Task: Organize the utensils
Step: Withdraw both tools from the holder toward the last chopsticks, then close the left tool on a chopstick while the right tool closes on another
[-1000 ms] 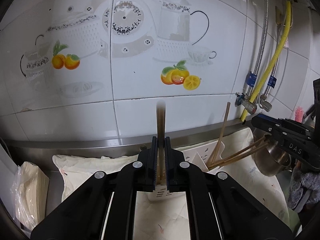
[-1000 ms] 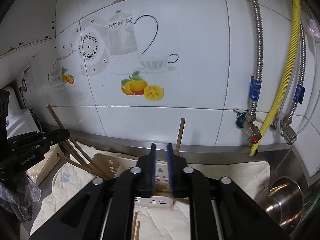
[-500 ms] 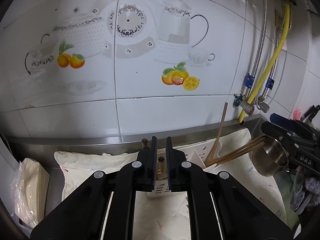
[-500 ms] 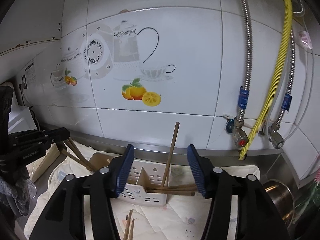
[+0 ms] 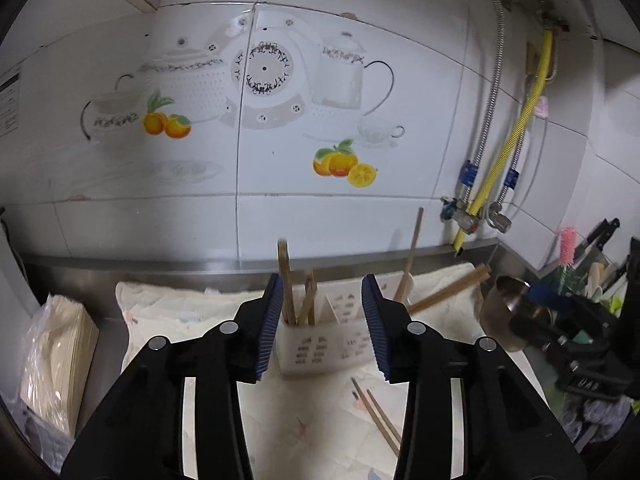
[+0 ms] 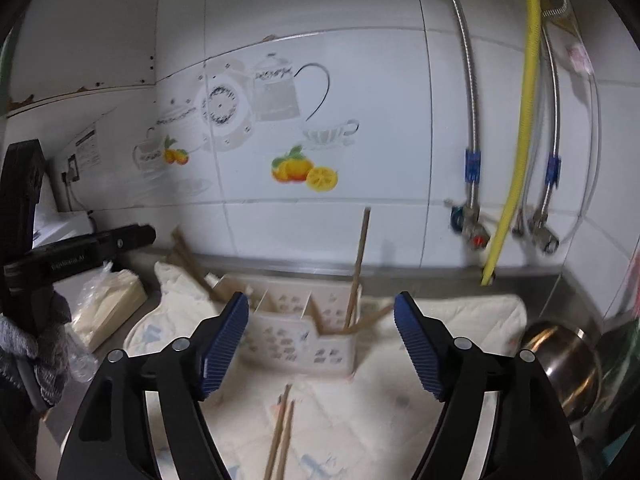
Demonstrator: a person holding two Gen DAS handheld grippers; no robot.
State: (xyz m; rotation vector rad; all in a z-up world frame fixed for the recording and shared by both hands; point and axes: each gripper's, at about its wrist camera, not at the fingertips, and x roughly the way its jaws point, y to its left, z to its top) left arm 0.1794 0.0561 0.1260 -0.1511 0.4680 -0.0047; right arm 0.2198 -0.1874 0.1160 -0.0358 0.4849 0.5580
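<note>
Two loose chopsticks (image 5: 376, 412) mid-cloth (image 5: 320, 440): light, stiff, slippery, so pinch mid-shaft; both tools, left (image 5: 324, 326) and right (image 6: 320, 344), opening, nothing between.

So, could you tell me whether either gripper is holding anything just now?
Nothing is held: the left gripper and right gripper are both opening, with nothing between their pads.

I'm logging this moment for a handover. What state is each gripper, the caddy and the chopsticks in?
Left gripper: jaws opening, nothing between the pads.
Right gripper: jaws opening, empty.
Caddy: upright on the cloth, holding chopsticks.
Caddy chopsticks: standing or leaning in the compartments.
Loose chopsticks: a pair lying flat on the cloth in front of the caddy.
Pot: on its side.
</note>
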